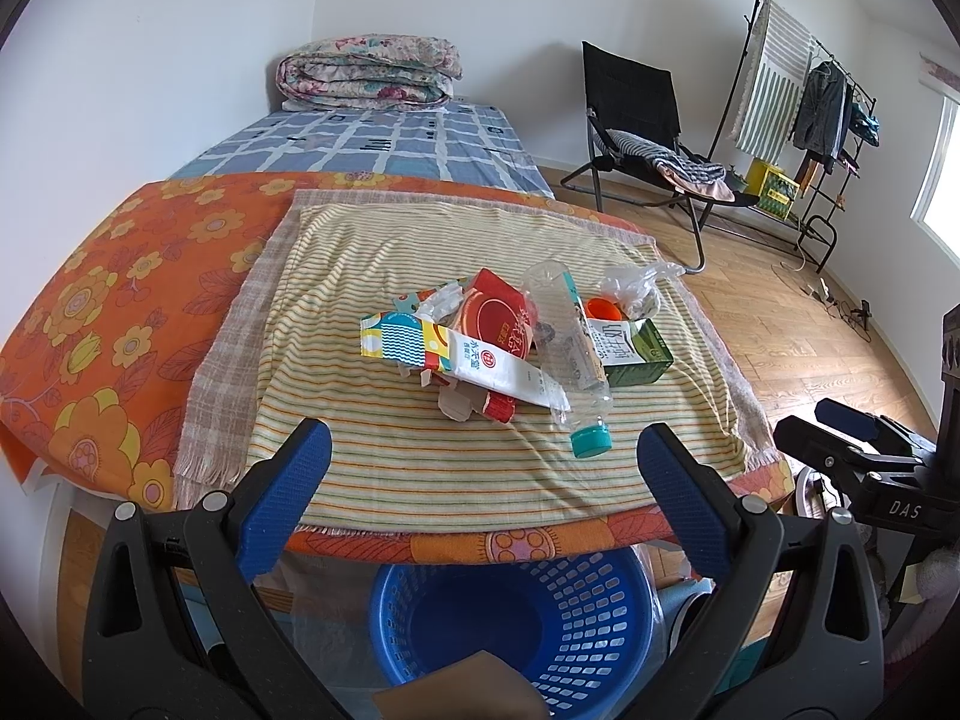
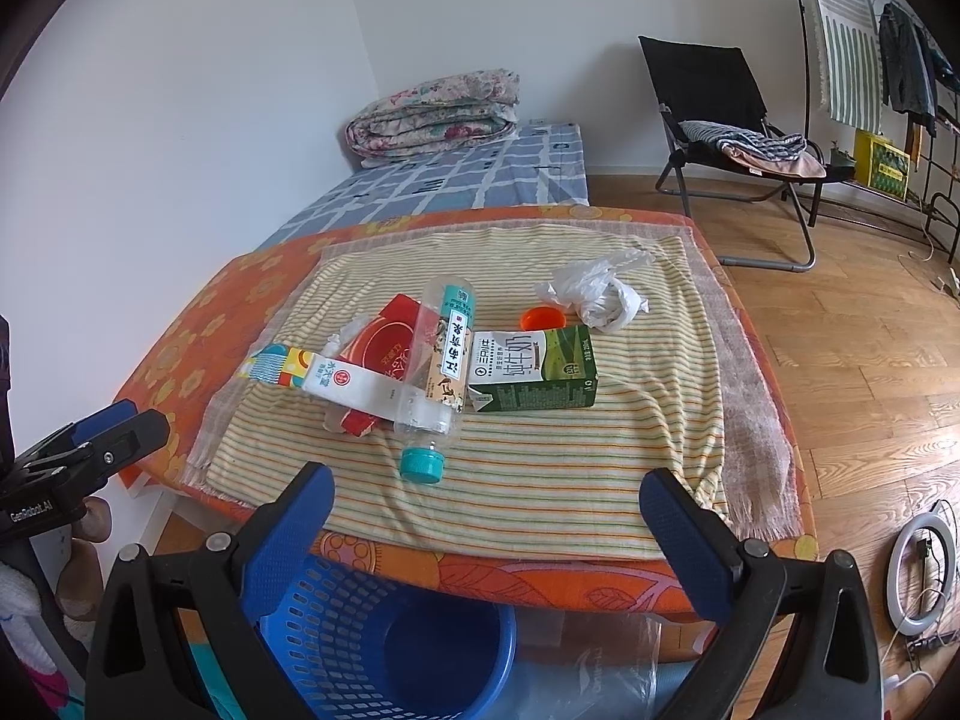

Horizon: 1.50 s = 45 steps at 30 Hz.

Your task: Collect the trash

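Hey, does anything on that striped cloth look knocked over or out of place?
Yes. The clear plastic bottle with a teal cap lies on its side across flattened cartons, the green milk carton is tipped over, and a loose orange cap sits apart.

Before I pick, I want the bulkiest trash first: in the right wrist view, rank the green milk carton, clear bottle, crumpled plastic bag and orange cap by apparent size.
1. Clear bottle and green milk carton: too alike to rank.
2. Crumpled plastic bag, though it lies farther back.
3. Orange cap, clearly smallest.
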Available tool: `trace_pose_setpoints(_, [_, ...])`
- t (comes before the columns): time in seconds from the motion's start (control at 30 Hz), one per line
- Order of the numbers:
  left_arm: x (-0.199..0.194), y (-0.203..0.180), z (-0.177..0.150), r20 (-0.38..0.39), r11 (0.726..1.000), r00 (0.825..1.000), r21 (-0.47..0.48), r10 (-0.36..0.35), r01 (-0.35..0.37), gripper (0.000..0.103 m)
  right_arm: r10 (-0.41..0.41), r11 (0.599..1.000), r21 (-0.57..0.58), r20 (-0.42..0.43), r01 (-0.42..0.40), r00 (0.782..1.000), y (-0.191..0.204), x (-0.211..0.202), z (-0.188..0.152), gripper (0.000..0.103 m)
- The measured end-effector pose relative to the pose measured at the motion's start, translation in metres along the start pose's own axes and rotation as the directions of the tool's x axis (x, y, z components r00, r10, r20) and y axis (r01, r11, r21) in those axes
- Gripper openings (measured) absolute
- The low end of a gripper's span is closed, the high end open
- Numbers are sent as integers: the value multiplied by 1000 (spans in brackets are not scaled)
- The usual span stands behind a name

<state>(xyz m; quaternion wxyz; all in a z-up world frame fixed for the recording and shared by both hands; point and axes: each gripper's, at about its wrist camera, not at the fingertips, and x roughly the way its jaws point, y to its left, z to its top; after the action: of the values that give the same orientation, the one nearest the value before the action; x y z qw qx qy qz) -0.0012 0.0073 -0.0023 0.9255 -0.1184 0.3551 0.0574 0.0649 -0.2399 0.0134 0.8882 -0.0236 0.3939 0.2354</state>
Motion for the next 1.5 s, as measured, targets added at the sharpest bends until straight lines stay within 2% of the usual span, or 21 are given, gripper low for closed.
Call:
trace_pose_setpoints(0.63, [-1, 6, 6, -2, 1000, 1000, -4, 7, -7, 103, 54, 997, 56, 5, -54, 999, -15, 2, 7, 103])
trace_pose_setpoints(0.97, [10, 36, 21, -12, 1000, 1000, -17, 20, -20, 103, 47, 999, 23, 12, -47, 999, -28, 12, 23, 103])
trace_pose_setpoints(1.07, [23, 50, 28, -51, 997, 999, -73, -3, -1, 97, 47, 999, 4, -9, -47, 999, -30, 19, 35, 103])
trace_pose_setpoints(1.2, [39, 58, 31, -107, 993, 994, -120, -28, 15, 80, 77, 997, -5, -41, -78, 996, -32, 36, 50, 102])
trace_pose_setpoints(1.3, [52, 59, 34, -130, 992, 991, -122, -38, 22, 77, 91, 996, -10, -63, -92, 994, -30, 51, 63, 100])
trace_pose_setpoints(1.37, [60, 55, 34, -142, 993, 989, -117, -41, 25, 70, 105, 994, -11, -80, -106, 991, -30, 64, 72, 99])
trace_pose_setpoints(1.5, [80, 62, 40, -173, 983, 981, -177, -86, 55, 62, 122, 992, -13, -111, -124, 986, -28, 91, 87, 96])
